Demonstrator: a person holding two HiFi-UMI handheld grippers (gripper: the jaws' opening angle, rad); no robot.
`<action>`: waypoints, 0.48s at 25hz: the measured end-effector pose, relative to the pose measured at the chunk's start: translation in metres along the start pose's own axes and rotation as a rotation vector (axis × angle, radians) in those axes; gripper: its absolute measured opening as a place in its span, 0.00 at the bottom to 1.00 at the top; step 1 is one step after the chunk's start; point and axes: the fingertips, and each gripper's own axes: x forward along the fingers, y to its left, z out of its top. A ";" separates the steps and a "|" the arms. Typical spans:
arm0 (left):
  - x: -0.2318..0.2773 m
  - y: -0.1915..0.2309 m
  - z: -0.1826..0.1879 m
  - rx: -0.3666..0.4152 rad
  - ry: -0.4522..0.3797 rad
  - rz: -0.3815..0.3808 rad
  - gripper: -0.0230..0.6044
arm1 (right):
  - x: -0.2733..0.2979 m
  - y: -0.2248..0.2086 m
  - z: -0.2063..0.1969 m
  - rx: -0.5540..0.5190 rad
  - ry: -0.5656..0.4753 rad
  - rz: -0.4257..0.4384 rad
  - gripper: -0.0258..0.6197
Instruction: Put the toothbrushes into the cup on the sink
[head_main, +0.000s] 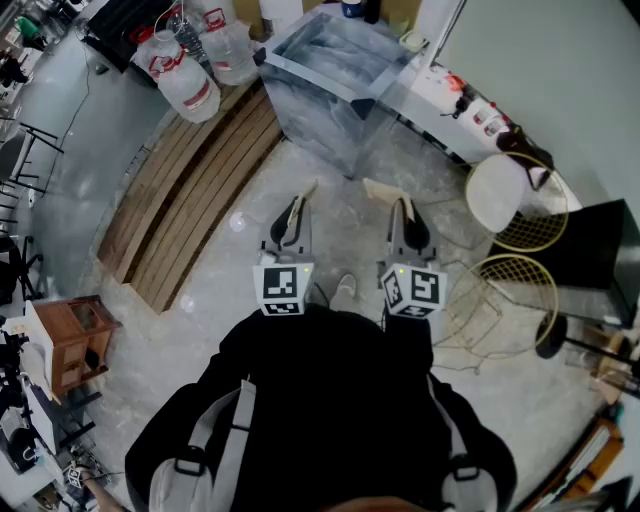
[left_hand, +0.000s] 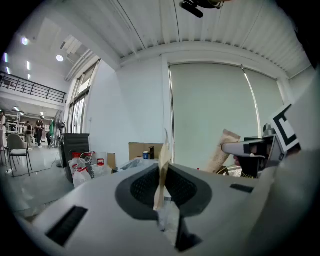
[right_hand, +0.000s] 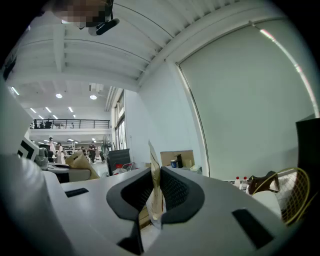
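Observation:
In the head view both grippers are held out side by side over the floor, pointing toward the grey marble sink (head_main: 330, 95). My left gripper (head_main: 293, 215) is shut on a flat tan toothbrush packet (head_main: 305, 190). My right gripper (head_main: 403, 215) is shut on a second tan packet (head_main: 383, 190). In the left gripper view the packet (left_hand: 162, 165) stands edge-on between the pads, and a blue cup (left_hand: 145, 155) shows far ahead on the sink. In the right gripper view its packet (right_hand: 154, 185) is pinched the same way, with the cup (right_hand: 173, 163) in the distance.
Large water jugs (head_main: 190, 70) stand left of the sink beside slatted wooden decking (head_main: 190, 190). Two gold wire stools (head_main: 515, 205) and a black box (head_main: 590, 250) are at the right. A small wooden cabinet (head_main: 75, 335) is at the left. Bottles (head_main: 475, 110) sit on a white ledge.

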 end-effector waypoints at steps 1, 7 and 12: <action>0.001 -0.001 0.001 -0.002 0.002 0.005 0.09 | 0.001 -0.001 0.001 0.000 0.000 0.008 0.10; 0.006 -0.015 0.007 -0.006 -0.001 0.027 0.09 | 0.000 -0.018 0.004 0.009 0.005 0.027 0.10; 0.014 -0.033 0.011 0.012 0.004 0.039 0.09 | 0.005 -0.032 0.016 -0.028 -0.016 0.085 0.10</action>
